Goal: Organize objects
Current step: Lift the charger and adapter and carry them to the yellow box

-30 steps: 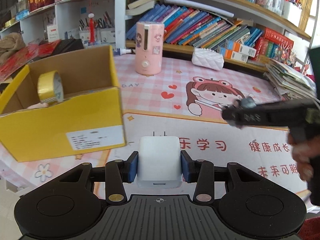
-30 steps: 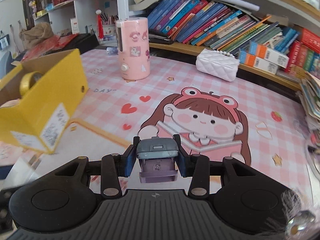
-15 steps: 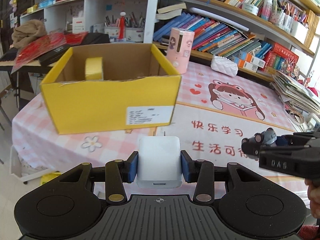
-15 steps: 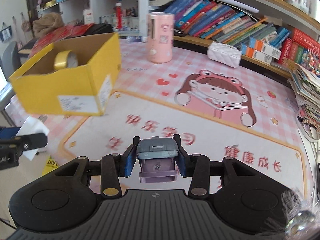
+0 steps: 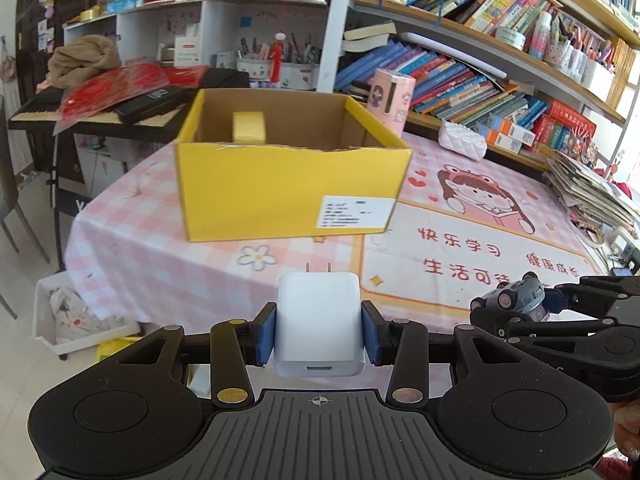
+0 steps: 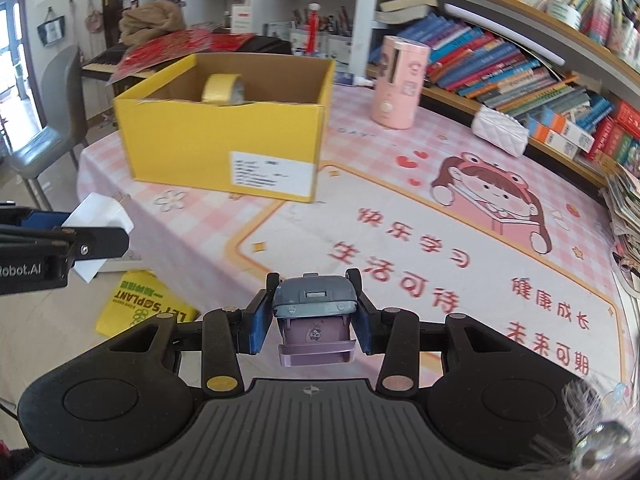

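My left gripper [image 5: 319,328] is shut on a white plug charger [image 5: 319,320], prongs pointing forward, held off the near edge of the table. My right gripper [image 6: 310,326] is shut on a small grey-and-purple toy bin [image 6: 315,318] over the table's front edge. The open yellow cardboard box [image 5: 288,192] stands ahead on the pink tablecloth, well beyond both grippers, with a yellow tape roll [image 6: 222,88] inside. The right gripper with the toy bin [image 5: 516,300] shows at the right of the left wrist view; the charger [image 6: 98,218] shows at the left of the right wrist view.
A pink cylinder [image 6: 400,82] and a white quilted purse [image 6: 500,130] stand behind the box. Bookshelves [image 5: 480,80] line the back, a stack of papers [image 5: 588,192] lies at the right. A white bin [image 5: 76,312] and a yellow bag [image 6: 140,304] are on the floor.
Both grippers have pulled back from the table with their objects still held. The yellow box now sits farther away and more centred, and the floor shows below the table edge.
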Demonstrator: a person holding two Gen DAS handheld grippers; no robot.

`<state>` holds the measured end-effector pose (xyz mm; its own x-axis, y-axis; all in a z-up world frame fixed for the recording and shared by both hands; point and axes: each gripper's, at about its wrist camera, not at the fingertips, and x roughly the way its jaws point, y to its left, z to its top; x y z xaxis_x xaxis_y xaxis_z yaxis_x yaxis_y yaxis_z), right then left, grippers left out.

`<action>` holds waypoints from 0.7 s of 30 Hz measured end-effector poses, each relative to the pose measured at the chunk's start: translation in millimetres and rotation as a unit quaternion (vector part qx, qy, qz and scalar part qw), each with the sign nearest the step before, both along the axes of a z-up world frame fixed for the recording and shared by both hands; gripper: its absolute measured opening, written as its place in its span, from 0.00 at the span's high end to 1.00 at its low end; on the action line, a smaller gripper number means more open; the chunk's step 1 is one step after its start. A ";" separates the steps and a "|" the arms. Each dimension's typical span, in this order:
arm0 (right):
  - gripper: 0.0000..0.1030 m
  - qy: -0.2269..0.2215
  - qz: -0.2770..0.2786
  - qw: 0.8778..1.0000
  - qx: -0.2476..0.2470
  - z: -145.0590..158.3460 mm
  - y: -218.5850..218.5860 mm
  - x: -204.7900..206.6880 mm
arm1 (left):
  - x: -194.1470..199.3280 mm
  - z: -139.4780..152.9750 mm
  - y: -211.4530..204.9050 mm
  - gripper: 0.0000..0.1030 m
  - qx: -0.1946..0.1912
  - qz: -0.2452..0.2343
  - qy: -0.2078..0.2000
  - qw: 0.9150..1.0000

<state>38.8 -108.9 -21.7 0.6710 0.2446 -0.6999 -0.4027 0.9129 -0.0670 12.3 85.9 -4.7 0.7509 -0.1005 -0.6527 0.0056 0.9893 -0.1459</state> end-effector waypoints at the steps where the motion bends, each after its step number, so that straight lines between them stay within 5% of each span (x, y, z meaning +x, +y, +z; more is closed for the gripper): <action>1: 0.61 -0.001 0.002 1.000 0.001 0.1 4.1 -2.9 | -2.9 0.1 3.7 0.60 0.001 0.000 -0.001 1.000; 21: 0.61 -0.001 0.034 0.999 0.007 -0.5 68.9 -25.5 | -31.7 2.9 55.3 0.60 0.014 0.022 -0.007 1.000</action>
